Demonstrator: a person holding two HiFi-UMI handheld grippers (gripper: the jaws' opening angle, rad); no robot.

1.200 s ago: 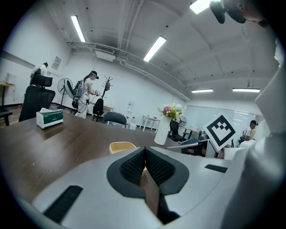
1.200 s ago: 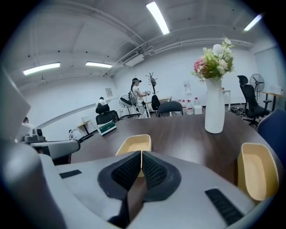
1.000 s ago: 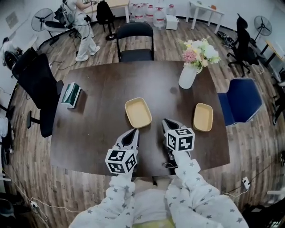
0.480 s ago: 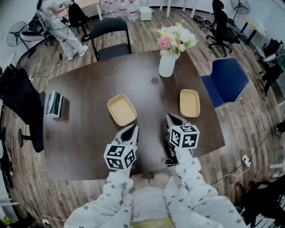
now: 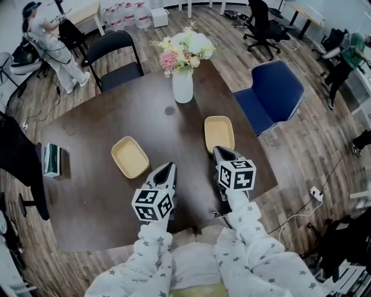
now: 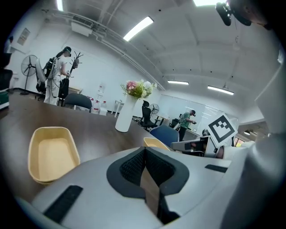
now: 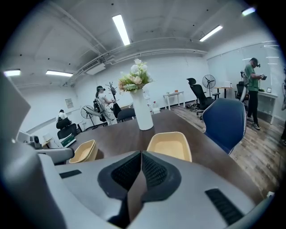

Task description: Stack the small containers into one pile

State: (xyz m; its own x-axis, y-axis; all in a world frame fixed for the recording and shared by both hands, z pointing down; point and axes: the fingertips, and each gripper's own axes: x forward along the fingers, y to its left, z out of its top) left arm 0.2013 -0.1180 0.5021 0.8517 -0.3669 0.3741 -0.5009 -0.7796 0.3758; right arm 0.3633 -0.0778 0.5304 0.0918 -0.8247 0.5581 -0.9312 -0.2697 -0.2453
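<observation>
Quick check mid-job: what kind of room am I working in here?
Most likely an open office or lab: a large dark meeting table, a blue office chair beside it, and strip lights on the ceiling.

We see a dark wooden table (image 5: 93, 191) on a plank floor (image 5: 301, 151). A white vase (image 5: 182, 87) stands upright toward the far edge, with pink, white and yellow flowers (image 5: 182, 47) in it. A green-and-white box (image 5: 51, 160) lies near the table's left edge, well apart from the vase. Blue chair (image 5: 272, 96) is off the right side, black chair (image 5: 116, 55) at the far side. Water bottles (image 5: 123, 14) are by the far wall. We count two people in the background: one in white (image 5: 49, 40) far left, one in green (image 5: 345, 55) far right.
</observation>
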